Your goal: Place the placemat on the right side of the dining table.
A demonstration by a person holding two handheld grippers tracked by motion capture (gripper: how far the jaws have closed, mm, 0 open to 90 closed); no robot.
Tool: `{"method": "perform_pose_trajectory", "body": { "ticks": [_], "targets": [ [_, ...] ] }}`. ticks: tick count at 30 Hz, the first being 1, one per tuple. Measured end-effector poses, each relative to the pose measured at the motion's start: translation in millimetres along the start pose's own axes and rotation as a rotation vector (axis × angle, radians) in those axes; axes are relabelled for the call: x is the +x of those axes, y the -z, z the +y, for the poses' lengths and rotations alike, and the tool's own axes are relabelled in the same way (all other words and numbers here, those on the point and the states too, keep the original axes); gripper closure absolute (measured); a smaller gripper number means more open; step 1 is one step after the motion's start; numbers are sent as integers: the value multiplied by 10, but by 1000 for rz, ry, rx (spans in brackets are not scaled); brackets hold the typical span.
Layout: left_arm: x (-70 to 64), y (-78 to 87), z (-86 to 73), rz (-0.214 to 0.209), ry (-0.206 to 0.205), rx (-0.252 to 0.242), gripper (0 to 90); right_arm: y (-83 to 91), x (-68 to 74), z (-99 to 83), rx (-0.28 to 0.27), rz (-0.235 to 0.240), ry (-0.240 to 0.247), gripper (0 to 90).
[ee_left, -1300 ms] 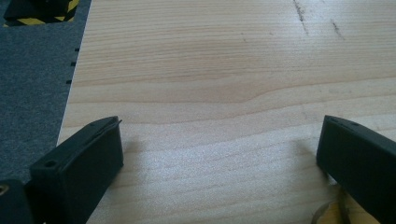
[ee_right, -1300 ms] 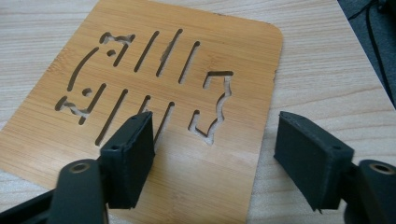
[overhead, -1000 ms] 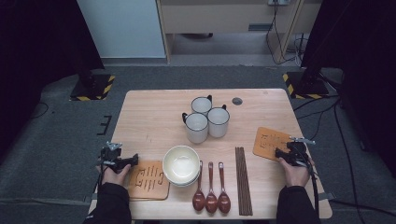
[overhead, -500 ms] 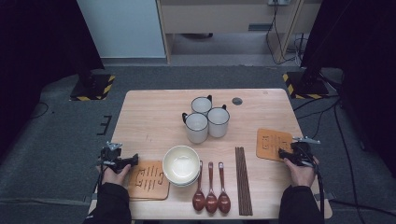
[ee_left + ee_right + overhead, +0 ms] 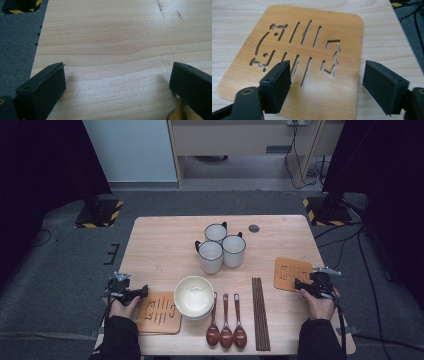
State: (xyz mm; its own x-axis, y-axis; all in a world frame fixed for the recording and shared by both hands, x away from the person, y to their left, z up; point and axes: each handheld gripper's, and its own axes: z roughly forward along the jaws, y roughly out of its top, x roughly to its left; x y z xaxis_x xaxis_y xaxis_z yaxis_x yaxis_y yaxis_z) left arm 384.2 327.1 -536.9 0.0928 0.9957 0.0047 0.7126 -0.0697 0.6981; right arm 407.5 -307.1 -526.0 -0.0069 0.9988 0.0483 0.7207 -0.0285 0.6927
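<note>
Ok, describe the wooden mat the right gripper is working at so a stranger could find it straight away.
Start at the wooden table and go to its right edge, past the chopsticks. The mat lies flat there, with the open right gripper at its near edge. Its twin lies by the bowl on the left; this one lies alone.

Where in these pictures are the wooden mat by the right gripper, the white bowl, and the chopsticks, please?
wooden mat (image 5: pixel 317 82): right gripper view, on its uncut lower middle.
white bowl (image 5: pixel 194 296): high view, on the inside of the bowl.
chopsticks (image 5: pixel 260 312): high view, midway along the bundle.
</note>
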Motion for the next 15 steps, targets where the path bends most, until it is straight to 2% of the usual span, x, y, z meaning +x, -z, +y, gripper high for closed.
{"method": "perform_pose_trajectory", "body": {
  "ticks": [3,4,15],
  "targets": [
    [0,0,0,0,0,0,0,-18,40,-9,13,-11,11,208],
    [0,0,0,0,0,0,0,-22,57,-9,19,-13,2,204],
    [0,0,0,0,0,0,0,-27,54,-7,28,-23,-5,232]
  ]
}}
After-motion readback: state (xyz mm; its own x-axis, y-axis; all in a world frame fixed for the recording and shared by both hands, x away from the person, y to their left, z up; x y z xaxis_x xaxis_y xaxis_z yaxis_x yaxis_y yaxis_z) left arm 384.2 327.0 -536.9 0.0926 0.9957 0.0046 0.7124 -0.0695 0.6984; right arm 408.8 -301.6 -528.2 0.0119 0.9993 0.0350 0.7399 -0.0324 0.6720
